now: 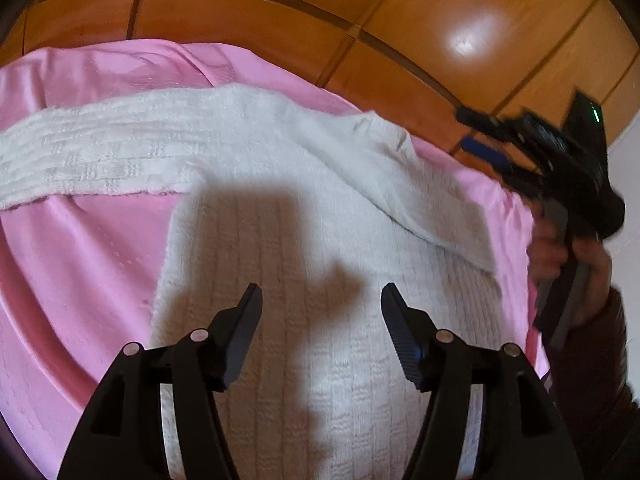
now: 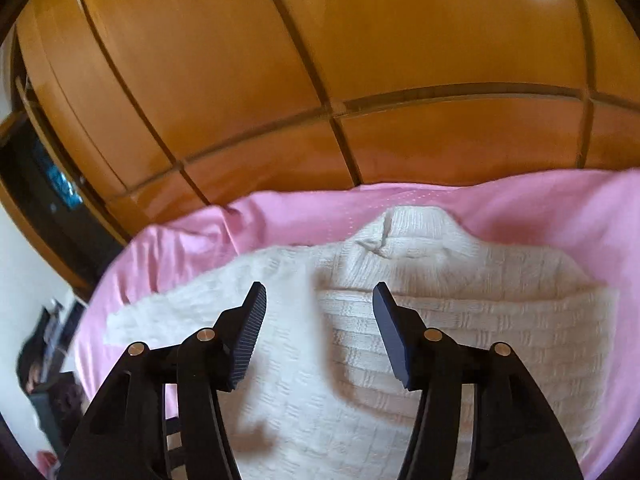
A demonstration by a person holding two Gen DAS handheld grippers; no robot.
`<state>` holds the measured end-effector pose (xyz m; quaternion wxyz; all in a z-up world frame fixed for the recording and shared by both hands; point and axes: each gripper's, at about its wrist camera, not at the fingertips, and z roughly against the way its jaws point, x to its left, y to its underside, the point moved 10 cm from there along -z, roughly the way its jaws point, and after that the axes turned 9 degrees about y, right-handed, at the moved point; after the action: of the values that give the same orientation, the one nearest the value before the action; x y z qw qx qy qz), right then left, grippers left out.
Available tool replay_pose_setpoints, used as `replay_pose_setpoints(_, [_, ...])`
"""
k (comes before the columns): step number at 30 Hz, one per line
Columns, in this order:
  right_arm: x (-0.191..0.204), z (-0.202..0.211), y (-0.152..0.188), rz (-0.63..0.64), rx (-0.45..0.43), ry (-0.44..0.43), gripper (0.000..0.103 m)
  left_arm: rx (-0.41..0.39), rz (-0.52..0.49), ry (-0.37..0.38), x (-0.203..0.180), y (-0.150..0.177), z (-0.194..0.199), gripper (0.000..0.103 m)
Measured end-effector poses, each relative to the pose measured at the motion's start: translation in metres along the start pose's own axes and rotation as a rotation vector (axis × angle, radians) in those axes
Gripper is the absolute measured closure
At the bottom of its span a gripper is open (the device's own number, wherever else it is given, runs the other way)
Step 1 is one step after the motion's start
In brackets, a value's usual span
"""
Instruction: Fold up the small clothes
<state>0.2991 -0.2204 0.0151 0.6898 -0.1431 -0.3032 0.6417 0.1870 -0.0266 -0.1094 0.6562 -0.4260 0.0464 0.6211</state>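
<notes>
A white knitted sweater [image 1: 320, 240] lies spread on a pink bedsheet [image 1: 80, 260]. In the left wrist view one sleeve [image 1: 100, 156] stretches out to the left, and the other sleeve [image 1: 400, 184] is folded across the body. My left gripper [image 1: 320, 300] is open and empty, hovering above the sweater's body. My right gripper [image 2: 318, 300] is open and empty above the sweater [image 2: 360, 340], near the folded sleeve [image 2: 480, 320] and collar [image 2: 412, 224]. The right gripper also shows in the left wrist view [image 1: 480, 132], raised at the right edge of the bed, blurred.
A glossy wooden wardrobe [image 2: 320, 60] stands right behind the bed. The pink sheet [image 2: 280, 216] reaches past the sweater on all sides. At the left in the right wrist view are a white wall and dark clutter [image 2: 48, 360] beside the bed.
</notes>
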Motion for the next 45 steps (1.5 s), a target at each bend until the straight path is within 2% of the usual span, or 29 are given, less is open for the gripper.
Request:
replay_pose_setpoints(2, [-0.022, 0.015, 0.007, -0.058, -0.008, 0.005, 0.048, -0.005, 0.016, 0.01, 0.004, -0.005, -0.003, 0.041])
replay_pose_setpoints(5, [-0.07, 0.037, 0.03, -0.11, -0.005, 0.065, 0.048, -0.004, 0.048, 0.023, 0.01, -0.016, -0.013, 0.042])
replay_pose_setpoints(9, [-0.15, 0.063, 0.079, -0.211, 0.044, 0.176, 0.048, -0.004, 0.105, 0.045, 0.016, -0.038, -0.034, 0.043])
replay_pose_setpoints(12, [-0.194, 0.076, 0.108, -0.29, 0.063, 0.236, 0.048, 0.013, 0.123, 0.038, 0.02, -0.053, -0.058, 0.043])
replay_pose_setpoints(13, [-0.206, 0.081, 0.113, -0.318, 0.057, 0.252, 0.048, 0.025, 0.124, 0.032, 0.022, -0.058, -0.068, 0.048])
replay_pose_setpoints(15, [-0.213, 0.082, 0.111, -0.335, 0.048, 0.263, 0.048, 0.048, 0.131, 0.012, 0.025, -0.065, -0.088, 0.071])
replay_pose_setpoints(16, [-0.215, 0.08, 0.107, -0.336, 0.043, 0.265, 0.048, 0.069, 0.133, 0.016, 0.024, -0.067, -0.097, 0.094])
replay_pose_setpoints(17, [-0.213, 0.077, 0.103, -0.331, 0.039, 0.264, 0.048, 0.072, 0.118, 0.0, 0.022, -0.073, -0.103, 0.099])
replay_pose_setpoints(21, [-0.206, 0.053, 0.075, -0.286, 0.013, 0.281, 0.048, -0.057, 0.082, -0.011, 0.011, -0.097, -0.078, 0.103])
replay_pose_setpoints(23, [-0.209, 0.033, 0.065, -0.259, 0.016, 0.309, 0.048, -0.111, 0.062, -0.073, 0.021, -0.107, -0.063, 0.103])
replay_pose_setpoints(25, [-0.212, 0.011, 0.061, -0.247, 0.037, 0.346, 0.048, -0.084, 0.071, -0.119, 0.036, -0.109, -0.068, 0.103])
replay_pose_setpoints(27, [-0.219, -0.018, 0.068, -0.235, 0.087, 0.394, 0.048, -0.049, 0.067, -0.202, 0.056, -0.105, -0.077, 0.103])
replay_pose_setpoints(28, [-0.222, -0.03, 0.074, -0.228, 0.093, 0.434, 0.047, -0.022, 0.067, -0.217, 0.061, -0.1, -0.082, 0.103])
replay_pose_setpoints(30, [-0.216, -0.033, 0.076, -0.15, 0.038, 0.496, 0.043, 0.0, 0.091, -0.2, 0.064, -0.091, -0.088, 0.102])
replay_pose_setpoints(31, [-0.214, -0.033, 0.078, -0.118, 0.021, 0.529, 0.042, -0.005, 0.112, -0.16, 0.061, -0.089, -0.086, 0.082])
replay_pose_setpoints(32, [-0.212, -0.032, 0.078, -0.102, 0.012, 0.555, 0.042, -0.012, 0.139, -0.102, 0.056, -0.088, -0.084, 0.053])
replay_pose_setpoints(33, [-0.212, -0.032, 0.078, -0.099, 0.012, 0.561, 0.042, -0.04, 0.17, -0.05, 0.051, -0.088, -0.078, 0.044])
replay_pose_setpoints(35, [-0.214, -0.032, 0.078, -0.109, 0.012, 0.552, 0.041, -0.061, 0.18, -0.012, 0.044, -0.09, -0.074, 0.043])
replay_pose_setpoints(39, [-0.214, -0.031, 0.079, -0.101, 0.011, 0.565, 0.04, -0.017, 0.147, -0.005, 0.034, -0.092, -0.092, 0.043])
replay_pose_setpoints(40, [-0.213, -0.031, 0.078, -0.099, 0.012, 0.569, 0.04, -0.001, 0.162, 0.0, 0.034, -0.092, -0.1, 0.044])
replay_pose_setpoints(41, [-0.213, -0.031, 0.078, -0.1, 0.013, 0.571, 0.039, 0.0, 0.162, -0.013, 0.038, -0.091, -0.1, 0.067])
replay_pose_setpoints(42, [-0.212, -0.03, 0.077, -0.1, 0.014, 0.578, 0.037, 0.011, 0.145, -0.037, 0.04, -0.091, -0.105, 0.084])
replay_pose_setpoints(43, [-0.212, -0.029, 0.077, -0.099, 0.017, 0.587, 0.036, 0.031, 0.131, -0.04, 0.037, -0.089, -0.112, 0.097])
replay_pose_setpoints(45, [-0.209, -0.025, 0.074, -0.104, 0.034, 0.587, 0.035, -0.003, 0.113, -0.053, 0.033, -0.092, -0.106, 0.097])
